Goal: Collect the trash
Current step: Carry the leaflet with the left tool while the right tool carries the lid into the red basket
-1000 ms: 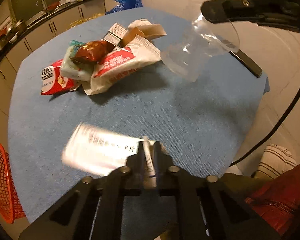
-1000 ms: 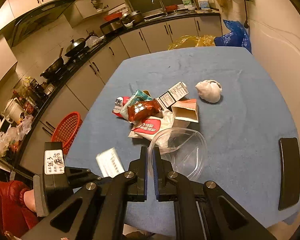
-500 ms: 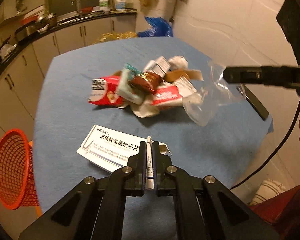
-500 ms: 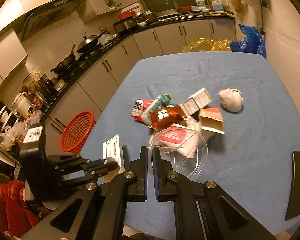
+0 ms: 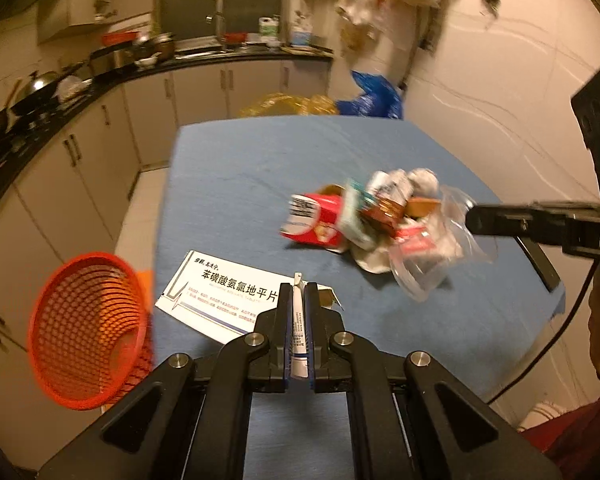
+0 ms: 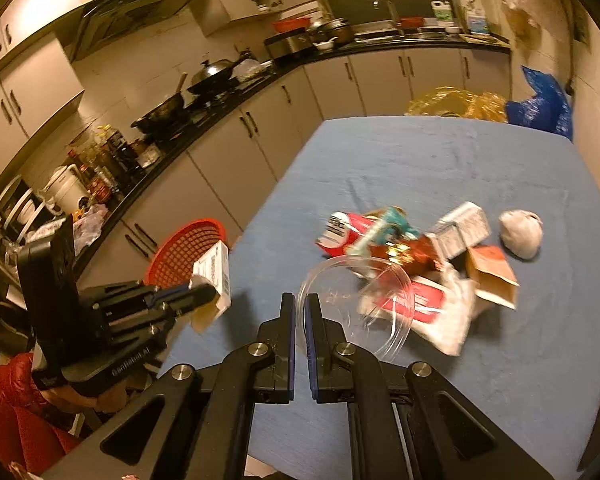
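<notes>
- Left wrist view: my left gripper [image 5: 299, 300] is clamped tight on the flap of a white box [image 5: 220, 294] printed with dark characters; the box hangs out to the left of the jaws, over the near edge of the blue table [image 5: 240, 184].
- A red basket [image 5: 86, 330] sits off the table's left side, below the box, its mouth tilted toward me.
- The trash pile [image 5: 352, 216] lies mid-table, right of centre: red packets, a teal wrapper, a brown packet, blurred.
- My right gripper [image 5: 474, 219] comes in from the right, pinching a clear lid [image 5: 432, 264] that hangs in front of the pile.
- Right wrist view: my right gripper [image 6: 299, 306] is closed on the rim of the clear lid [image 6: 360, 308], which is lifted off the cloth, just before the pile [image 6: 400, 248].
- A white wad [image 6: 520, 233] lies right of the pile, apart from it.
- The left gripper [image 6: 202, 294] holds the box [image 6: 214, 276] beside the basket [image 6: 188, 248].
</notes>
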A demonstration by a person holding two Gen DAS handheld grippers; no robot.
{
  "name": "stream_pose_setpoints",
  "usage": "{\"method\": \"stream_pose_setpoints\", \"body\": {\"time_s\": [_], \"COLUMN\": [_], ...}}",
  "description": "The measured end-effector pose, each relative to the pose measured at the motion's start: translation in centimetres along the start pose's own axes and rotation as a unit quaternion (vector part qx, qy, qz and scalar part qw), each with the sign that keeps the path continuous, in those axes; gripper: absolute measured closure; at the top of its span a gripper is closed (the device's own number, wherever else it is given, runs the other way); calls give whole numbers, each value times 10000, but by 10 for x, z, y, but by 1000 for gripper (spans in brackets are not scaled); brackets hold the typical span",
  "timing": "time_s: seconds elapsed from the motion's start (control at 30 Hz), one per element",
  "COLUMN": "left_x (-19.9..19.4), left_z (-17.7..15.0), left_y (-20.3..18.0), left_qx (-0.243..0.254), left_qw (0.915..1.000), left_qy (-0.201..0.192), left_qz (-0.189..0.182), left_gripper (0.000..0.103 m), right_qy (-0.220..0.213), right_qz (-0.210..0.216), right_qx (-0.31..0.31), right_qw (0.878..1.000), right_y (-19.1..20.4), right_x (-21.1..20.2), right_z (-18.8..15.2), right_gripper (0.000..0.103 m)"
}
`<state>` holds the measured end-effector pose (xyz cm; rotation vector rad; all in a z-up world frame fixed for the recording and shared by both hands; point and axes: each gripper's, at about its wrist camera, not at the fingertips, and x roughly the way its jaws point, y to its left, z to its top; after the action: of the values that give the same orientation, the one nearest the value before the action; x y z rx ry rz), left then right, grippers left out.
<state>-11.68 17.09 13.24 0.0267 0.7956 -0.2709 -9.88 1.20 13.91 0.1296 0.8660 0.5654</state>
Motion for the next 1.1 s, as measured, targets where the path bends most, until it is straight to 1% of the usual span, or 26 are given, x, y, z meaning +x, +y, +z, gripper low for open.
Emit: {"method": "stream_pose_setpoints", "body": {"time_s": [0.27, 0.43, 0.53, 0.63, 0.9, 1.1], "left_x": [-28, -42, -45, -46, -38, -30], "left_z": [-3, -11, -16, -19, -25, -27], "left_y": [55, 93, 113, 132, 165, 181], "left_qx": [-364, -574, -688, -725, -844, -838], "left_qw": [9978, 9947, 9928, 9916, 9901, 9916], "left_qy": [-172, -178, -159, -136, -60, 14], "left_qz": [519, 835, 967, 1064, 1123, 990], "left_gripper": [98, 98, 98, 98, 98, 98], "right_qy": [41, 66, 83, 130, 296, 476], "right_qz": [443, 700, 787, 859, 884, 844], "right_qx": [-415, -737, -922, -962, -974, -926], "right_qw": [9981, 9948, 9926, 9916, 9909, 9910], "right_y": [52, 93, 115, 130, 155, 162], "right_x": [31, 55, 71, 88, 131, 160], "right_z": [24, 39, 48, 59, 86, 95], "right_gripper": [98, 98, 98, 98, 98, 98]}}
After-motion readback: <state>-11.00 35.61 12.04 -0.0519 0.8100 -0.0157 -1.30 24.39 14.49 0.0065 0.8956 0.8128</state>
